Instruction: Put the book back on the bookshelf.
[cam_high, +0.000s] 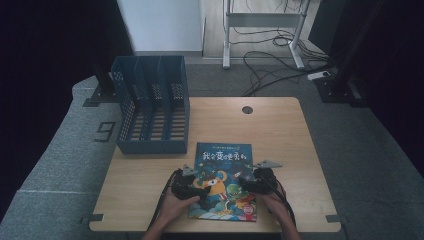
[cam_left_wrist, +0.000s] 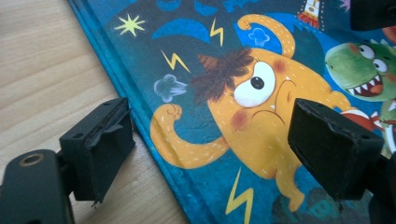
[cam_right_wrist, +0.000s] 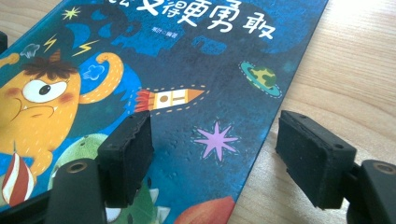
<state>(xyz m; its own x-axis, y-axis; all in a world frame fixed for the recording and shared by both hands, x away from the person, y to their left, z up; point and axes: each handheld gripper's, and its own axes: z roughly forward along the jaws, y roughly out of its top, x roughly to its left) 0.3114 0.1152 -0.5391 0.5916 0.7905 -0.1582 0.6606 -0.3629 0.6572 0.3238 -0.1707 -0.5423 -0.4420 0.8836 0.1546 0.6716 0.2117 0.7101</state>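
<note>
Picture book (cam_high: 223, 181) flat on the table (cam_high: 280, 135), lower centre of the high view, with the blue file rack (cam_high: 151, 111) at upper left. Left tool (cam_left_wrist: 210, 144) and right tool (cam_right_wrist: 215, 156) each straddle a side edge of the cover, jaws wide, gripping nothing. Likely faults: pads closing on the thin, flush edge may slip off, pinch only the cover, or push the book askew.
</note>
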